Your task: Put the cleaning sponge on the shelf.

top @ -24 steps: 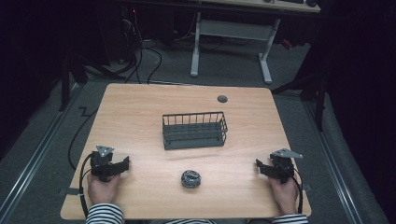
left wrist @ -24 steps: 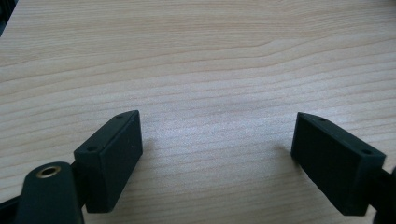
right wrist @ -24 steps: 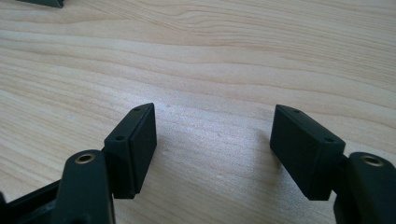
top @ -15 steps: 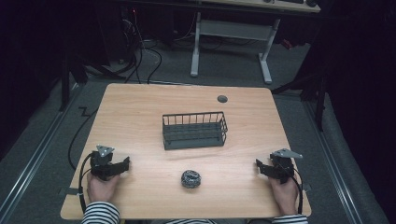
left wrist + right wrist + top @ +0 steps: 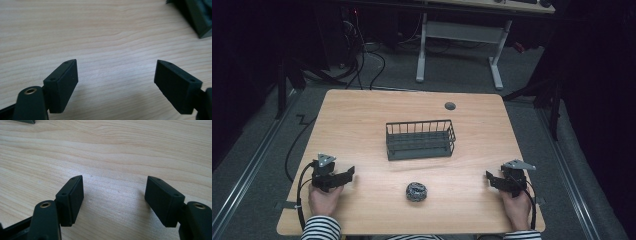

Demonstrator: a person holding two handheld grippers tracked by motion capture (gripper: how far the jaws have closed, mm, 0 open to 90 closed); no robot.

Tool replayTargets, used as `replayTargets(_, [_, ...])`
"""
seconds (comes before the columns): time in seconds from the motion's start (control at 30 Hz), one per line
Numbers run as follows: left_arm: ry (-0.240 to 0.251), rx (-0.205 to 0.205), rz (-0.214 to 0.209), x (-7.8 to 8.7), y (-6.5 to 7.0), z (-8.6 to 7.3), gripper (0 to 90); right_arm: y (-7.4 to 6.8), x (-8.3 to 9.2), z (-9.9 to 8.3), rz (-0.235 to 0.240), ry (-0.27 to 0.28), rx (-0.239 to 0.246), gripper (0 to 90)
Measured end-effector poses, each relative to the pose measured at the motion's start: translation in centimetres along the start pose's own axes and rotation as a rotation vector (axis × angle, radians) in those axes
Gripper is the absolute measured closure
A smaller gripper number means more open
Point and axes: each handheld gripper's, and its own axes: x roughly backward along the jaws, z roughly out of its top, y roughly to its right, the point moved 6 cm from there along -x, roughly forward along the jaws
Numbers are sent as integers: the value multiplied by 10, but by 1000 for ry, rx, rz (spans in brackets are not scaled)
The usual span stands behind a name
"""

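A dark wire basket (image 5: 420, 139) stands near the middle of the wooden table (image 5: 362, 120). In front of it lies a small crumpled silvery-dark ball (image 5: 416, 191). My left gripper (image 5: 346, 174) rests low at the table's front left, held by a hand in a striped sleeve; its jaws stand wide apart over bare wood (image 5: 115, 75). At the front right, my right gripper (image 5: 490, 179) also sits low with jaws spread and nothing between them (image 5: 113, 195). Both grippers are well apart from the ball and the basket. A corner of the basket (image 5: 197, 17) shows at the top right of the left gripper view.
A round dark grommet (image 5: 450, 105) sits in the table's far side. Beyond the table stand a white desk frame (image 5: 459, 40) and cables on a dark floor. Open tabletop lies around the basket and between the two hands.
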Motion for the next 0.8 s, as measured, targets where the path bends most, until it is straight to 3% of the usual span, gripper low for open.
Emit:
replayTargets(0.27, [42,-23,-92,12,24,26,192,0,0,0,1,0,0,319])
replayTargets(0.57, [43,-69,-149,16,47,51,179,0,0,0,1,0,-1,319])
replayTargets(0.8, [50,-95,-198,17,69,78,172,-1,0,0,2,0,4,319])
